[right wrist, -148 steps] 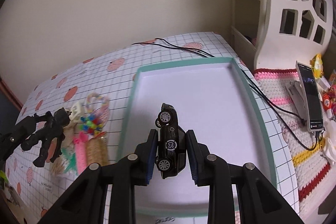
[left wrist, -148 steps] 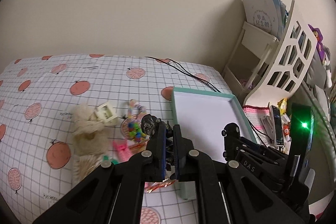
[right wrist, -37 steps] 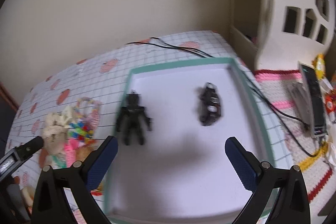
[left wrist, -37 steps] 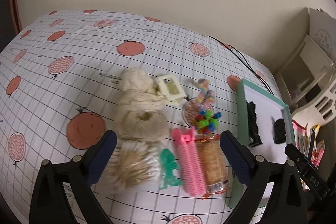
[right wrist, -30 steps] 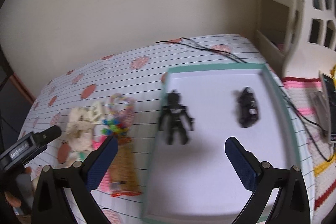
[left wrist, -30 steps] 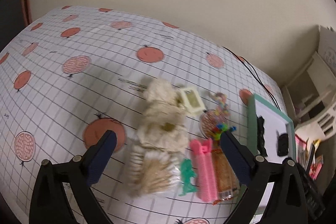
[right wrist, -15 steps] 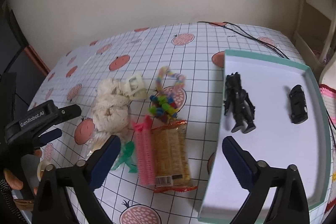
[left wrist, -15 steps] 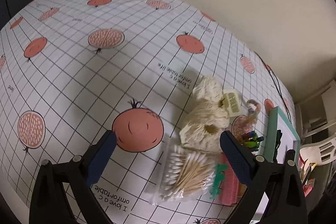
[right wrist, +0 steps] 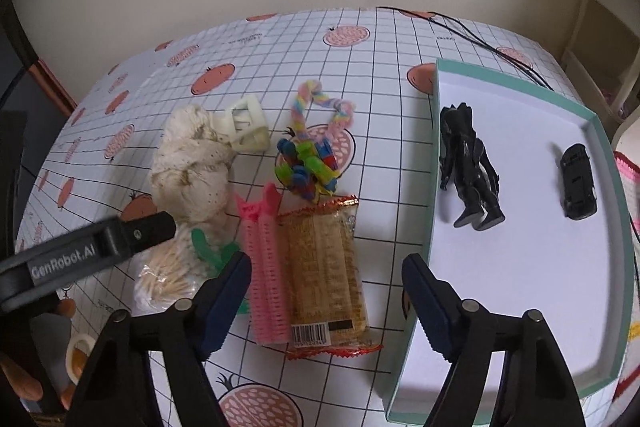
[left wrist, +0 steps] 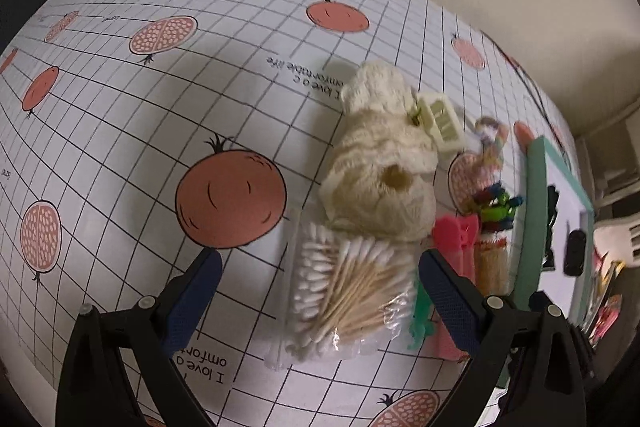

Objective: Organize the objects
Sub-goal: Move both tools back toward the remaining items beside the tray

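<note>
Both jaws wide open, empty. Left gripper (left wrist: 320, 291) centred over cotton swab bag (left wrist: 344, 291); gripped across bundle, not film.

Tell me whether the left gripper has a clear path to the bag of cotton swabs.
Probably yes: the left gripper is open, the cotton swabs lie between its fingers, nothing above them.

Teal-rimmed tray (right wrist: 434, 163), pink hair rollers (right wrist: 267, 271)
</note>
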Tool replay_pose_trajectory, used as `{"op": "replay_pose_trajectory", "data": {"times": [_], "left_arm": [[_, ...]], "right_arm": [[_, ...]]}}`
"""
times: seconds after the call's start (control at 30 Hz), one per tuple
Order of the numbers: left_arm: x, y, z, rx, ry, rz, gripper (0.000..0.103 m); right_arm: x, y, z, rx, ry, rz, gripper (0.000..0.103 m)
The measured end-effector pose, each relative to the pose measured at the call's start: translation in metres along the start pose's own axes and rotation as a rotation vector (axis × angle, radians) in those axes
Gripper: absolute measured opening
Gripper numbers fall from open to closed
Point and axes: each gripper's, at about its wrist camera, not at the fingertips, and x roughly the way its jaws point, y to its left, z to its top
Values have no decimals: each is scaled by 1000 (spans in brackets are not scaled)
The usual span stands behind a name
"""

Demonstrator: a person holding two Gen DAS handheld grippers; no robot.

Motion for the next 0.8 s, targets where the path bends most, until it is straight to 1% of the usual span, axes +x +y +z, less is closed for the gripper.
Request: {"op": "replay_pose_trajectory", "data": {"times": [0.1, 0.2, 0.27, 0.4, 0.6, 0.67, 0.8], "left_arm": [[3, -4, -5, 22, 23, 0, 99], [6, -9, -10, 54, 40, 31, 99], [8, -9, -11, 58, 47, 32, 99], [7, -8, -13, 57, 45, 40, 99], [3, 1, -13, 28, 20, 83, 99], [3, 9, -6, 22, 20, 82, 99], [3, 12, -6, 18, 21, 80, 99]], "right_arm": [[3, -1, -1, 3, 17, -8, 78], [6, 0, -2, -5, 31, -19, 76], [8, 1, -3, -9, 40, -22, 75], [11, 3, -6, -16, 53, -29, 72], [10, 3, -6, -12, 50, -27, 66], [11, 3, -6, -10, 52, -22, 64], [12, 5, -5, -11, 54, -9, 62]]}}
